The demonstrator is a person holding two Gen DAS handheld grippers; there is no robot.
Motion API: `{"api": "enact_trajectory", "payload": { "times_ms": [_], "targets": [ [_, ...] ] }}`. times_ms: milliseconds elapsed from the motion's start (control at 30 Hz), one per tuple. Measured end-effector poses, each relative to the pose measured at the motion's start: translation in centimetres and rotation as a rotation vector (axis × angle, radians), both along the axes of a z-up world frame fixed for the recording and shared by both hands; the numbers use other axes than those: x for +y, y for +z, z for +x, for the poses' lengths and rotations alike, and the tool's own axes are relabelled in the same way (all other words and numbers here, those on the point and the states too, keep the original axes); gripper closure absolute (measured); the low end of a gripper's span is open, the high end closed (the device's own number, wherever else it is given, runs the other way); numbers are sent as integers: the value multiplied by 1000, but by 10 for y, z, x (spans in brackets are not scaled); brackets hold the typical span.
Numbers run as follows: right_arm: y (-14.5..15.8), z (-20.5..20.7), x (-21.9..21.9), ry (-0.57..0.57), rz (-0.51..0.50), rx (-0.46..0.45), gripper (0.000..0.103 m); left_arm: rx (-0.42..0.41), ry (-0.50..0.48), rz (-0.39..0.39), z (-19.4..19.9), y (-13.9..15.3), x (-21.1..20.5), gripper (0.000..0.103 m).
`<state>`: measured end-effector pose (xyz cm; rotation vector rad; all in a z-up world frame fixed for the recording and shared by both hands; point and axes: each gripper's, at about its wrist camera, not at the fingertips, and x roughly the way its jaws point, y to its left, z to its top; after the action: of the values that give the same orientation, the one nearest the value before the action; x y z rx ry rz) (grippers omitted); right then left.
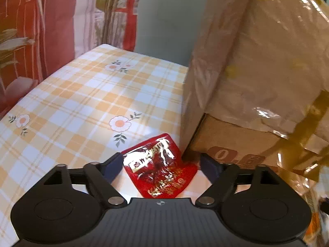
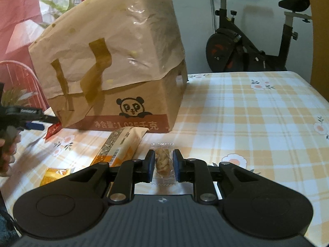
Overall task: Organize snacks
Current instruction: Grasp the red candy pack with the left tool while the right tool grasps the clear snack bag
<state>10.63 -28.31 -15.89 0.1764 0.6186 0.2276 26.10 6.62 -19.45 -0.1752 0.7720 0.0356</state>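
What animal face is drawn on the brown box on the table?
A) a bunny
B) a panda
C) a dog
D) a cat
B: in the right wrist view the cardboard box carries a black-and-white panda face with round black ears, printed just above the red band of writing.

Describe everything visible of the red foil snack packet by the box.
The red foil snack packet is small, glossy and crinkled, with gold lettering and a white label patch. It looks sealed and lies flat on the yellow checked tablecloth, one corner toward the brown cardboard box, apparently touching its base. The left gripper straddles it, jaws wide open, pads clear of it. From the right wrist view only a red corner shows beside the box.
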Motion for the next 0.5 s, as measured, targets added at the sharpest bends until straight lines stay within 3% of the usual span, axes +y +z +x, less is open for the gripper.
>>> {"api": "enact_trajectory", "payload": {
  "times_ms": [100, 233, 500],
  "targets": [
    [-1, 0, -2, -3, 8, 0, 82, 9, 3, 26, 1, -6, 1, 12],
    [-2, 2, -3, -7, 18, 4, 82, 17, 0, 116, -8, -10, 2, 14],
    [-2, 2, -2, -1, 13, 7, 82, 7, -29, 139, -27, -5, 12, 41]
  ]
}}
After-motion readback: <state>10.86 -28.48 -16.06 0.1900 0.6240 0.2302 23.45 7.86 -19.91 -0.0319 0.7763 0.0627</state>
